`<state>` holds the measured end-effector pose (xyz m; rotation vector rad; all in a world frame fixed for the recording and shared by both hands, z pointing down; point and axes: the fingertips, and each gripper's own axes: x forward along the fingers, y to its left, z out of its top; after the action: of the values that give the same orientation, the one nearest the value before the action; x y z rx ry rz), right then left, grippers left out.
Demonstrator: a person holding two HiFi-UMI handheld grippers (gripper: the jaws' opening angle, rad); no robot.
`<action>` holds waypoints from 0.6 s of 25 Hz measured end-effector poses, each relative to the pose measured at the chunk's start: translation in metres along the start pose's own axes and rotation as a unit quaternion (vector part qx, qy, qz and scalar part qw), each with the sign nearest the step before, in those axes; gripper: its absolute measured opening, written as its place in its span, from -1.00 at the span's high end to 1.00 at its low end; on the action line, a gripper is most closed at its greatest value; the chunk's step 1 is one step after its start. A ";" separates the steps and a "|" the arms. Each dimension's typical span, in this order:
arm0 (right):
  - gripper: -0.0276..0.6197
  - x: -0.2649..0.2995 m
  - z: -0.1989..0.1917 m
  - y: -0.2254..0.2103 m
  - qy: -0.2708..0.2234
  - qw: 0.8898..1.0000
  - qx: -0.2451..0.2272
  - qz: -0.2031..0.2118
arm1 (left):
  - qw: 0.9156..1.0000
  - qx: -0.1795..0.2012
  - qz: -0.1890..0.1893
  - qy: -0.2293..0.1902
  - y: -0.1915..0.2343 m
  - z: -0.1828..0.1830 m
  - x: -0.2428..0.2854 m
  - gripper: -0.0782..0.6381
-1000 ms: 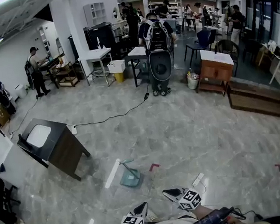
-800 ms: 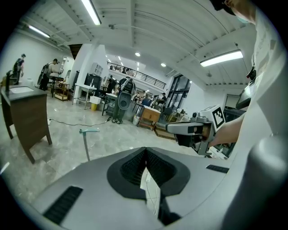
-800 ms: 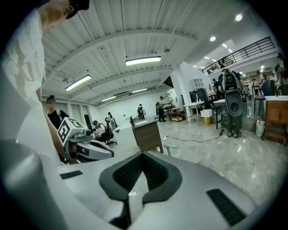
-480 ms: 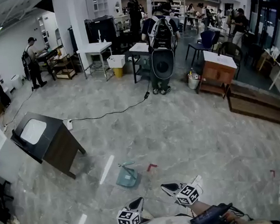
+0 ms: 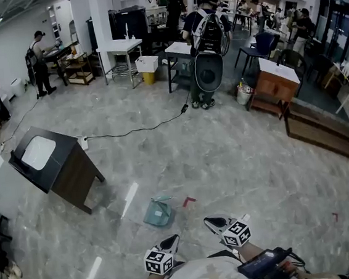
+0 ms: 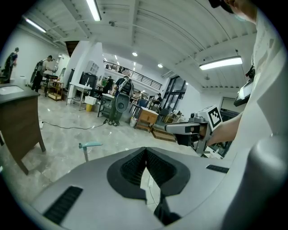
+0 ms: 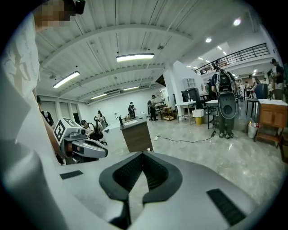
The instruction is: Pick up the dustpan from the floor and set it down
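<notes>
Dustpan (image 5: pixel 158 213) nearer now, teal, upright-handled; left tongs (image 5: pixel 174 240) and right tongs (image 5: pixel 212 223) closed, empty.

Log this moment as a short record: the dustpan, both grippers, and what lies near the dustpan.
object: teal dustpan, lying on the floor ahead of both grippers, nothing touching it
left: left gripper, jaws together, nothing between them
right: right gripper, jaws together, nothing between them
nearby: red floor mark just right of the dustpan; dark cabinet farther left
stage: dustpan not yet picked up
</notes>
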<state>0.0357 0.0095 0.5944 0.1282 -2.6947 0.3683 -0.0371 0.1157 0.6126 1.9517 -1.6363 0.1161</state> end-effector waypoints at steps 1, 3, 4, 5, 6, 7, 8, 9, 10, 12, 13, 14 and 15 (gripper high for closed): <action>0.86 0.003 0.001 -0.001 0.001 1.000 -0.002 -0.002 | 1.000 -0.001 0.000 0.000 0.004 0.000 -0.001 0.75; 0.86 0.010 0.003 -0.002 0.003 1.000 -0.005 -0.003 | 1.000 -0.004 0.002 -0.002 0.012 -0.001 -0.003 0.75; 0.86 0.012 0.004 -0.002 0.005 1.000 -0.006 -0.003 | 1.000 -0.008 0.004 -0.003 0.015 -0.002 -0.005 0.75; 0.86 0.014 0.005 -0.002 0.006 1.000 -0.006 -0.001 | 1.000 -0.011 0.007 -0.004 0.018 -0.002 -0.007 0.75; 0.86 0.016 0.005 -0.001 0.008 1.000 -0.007 0.002 | 1.000 -0.014 0.009 -0.006 0.021 -0.002 -0.008 0.75; 0.86 0.018 0.004 0.000 0.010 1.000 -0.007 0.005 | 1.000 -0.016 0.012 -0.008 0.023 -0.002 -0.010 0.75; 0.86 0.020 0.002 0.001 0.012 1.000 -0.007 0.009 | 1.000 -0.018 0.015 -0.010 0.026 -0.002 -0.011 0.75; 0.86 0.023 0.000 0.002 0.015 1.000 -0.006 0.013 | 1.000 -0.019 0.018 -0.011 0.028 -0.002 -0.012 0.75; 0.86 0.026 -0.002 0.002 0.017 1.000 -0.005 0.017 | 0.999 -0.020 0.023 -0.013 0.032 -0.002 -0.013 0.75; 0.86 0.033 -0.007 0.004 0.021 0.999 -0.006 0.026 | 0.999 -0.024 0.034 -0.016 0.039 -0.001 -0.016 0.75; 0.86 0.038 -0.008 0.004 0.024 0.999 -0.008 0.032 | 0.999 -0.027 0.040 -0.018 0.043 0.000 -0.018 0.75; 0.86 0.043 -0.008 0.005 0.026 0.999 -0.010 0.039 | 0.998 -0.030 0.047 -0.019 0.047 0.001 -0.019 0.75; 0.86 0.049 -0.007 0.005 0.028 0.998 -0.012 0.046 | 0.998 -0.033 0.054 -0.019 0.051 0.002 -0.021 0.75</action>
<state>-0.0070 0.0143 0.6203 -0.0131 -2.6542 0.3611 -0.0901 0.1293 0.6216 1.8277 -1.7476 0.0661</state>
